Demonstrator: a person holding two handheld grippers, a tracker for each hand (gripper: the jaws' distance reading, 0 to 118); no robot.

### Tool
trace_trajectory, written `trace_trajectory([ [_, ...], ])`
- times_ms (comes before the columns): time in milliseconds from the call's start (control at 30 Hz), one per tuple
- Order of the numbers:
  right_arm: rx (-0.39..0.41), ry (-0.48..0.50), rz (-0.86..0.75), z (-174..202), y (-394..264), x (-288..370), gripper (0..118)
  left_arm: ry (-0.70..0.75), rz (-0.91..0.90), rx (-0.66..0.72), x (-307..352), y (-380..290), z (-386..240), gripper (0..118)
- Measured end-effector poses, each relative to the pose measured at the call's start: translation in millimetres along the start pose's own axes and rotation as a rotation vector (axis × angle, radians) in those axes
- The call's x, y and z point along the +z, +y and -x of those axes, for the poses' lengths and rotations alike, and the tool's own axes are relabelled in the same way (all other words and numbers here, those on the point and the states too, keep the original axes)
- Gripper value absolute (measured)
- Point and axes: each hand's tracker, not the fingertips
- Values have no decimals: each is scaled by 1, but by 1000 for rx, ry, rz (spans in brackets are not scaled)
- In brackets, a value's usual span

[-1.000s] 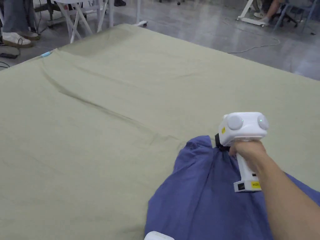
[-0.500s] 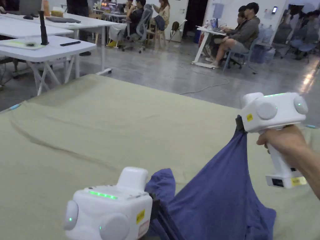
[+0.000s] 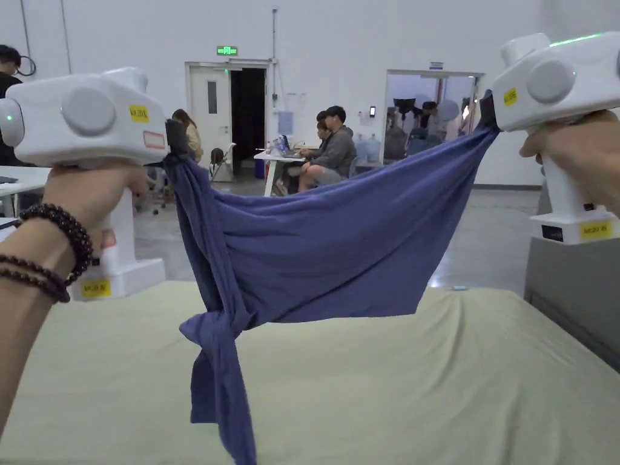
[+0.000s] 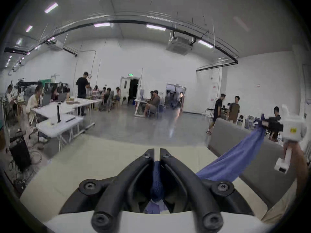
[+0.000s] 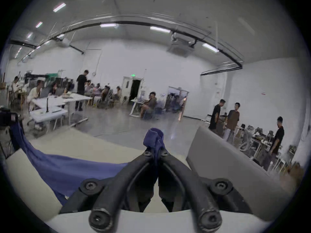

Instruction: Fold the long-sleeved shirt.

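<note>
Head view: the shirt (image 3: 327,254) is held aloft, pinched by left gripper (image 3: 175,145) and right gripper (image 3: 486,112) jaws, probably for spreading over the bed (image 3: 424,387).

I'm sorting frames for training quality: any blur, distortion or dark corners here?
Head view: sharp, evenly lit, shirt crisp. Left gripper view: strong fisheye bend, black corners, right gripper softly blurred at the edge. Right gripper view: same fisheye bend, background smeared, jaws sharp.
</note>
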Motion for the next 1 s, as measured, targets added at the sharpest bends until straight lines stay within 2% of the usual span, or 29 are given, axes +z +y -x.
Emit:
trace_trajectory([
  [133,-94,-42,30,-36,12,-1,0,66,-32,-14,-16,52,-15,0],
  [267,-135,-72,48,-61,10,-7,0,66,-65,-16,-20,72,-27,0],
  [633,-224,-63,63,-83,-15,-24,0,50,-97,-47,-39,69,-43,0],
  [833,-205,-33,113,-68,-55,-36,0,46,-35,-69,-55,13,-33,0],
  [900,-217,-9,146,-59,-82,-41,0,71,19,-101,-65,-24,-27,0],
  [1000,-230,11,211,-44,-130,-50,0,62,111,-72,-78,-81,-16,0],
])
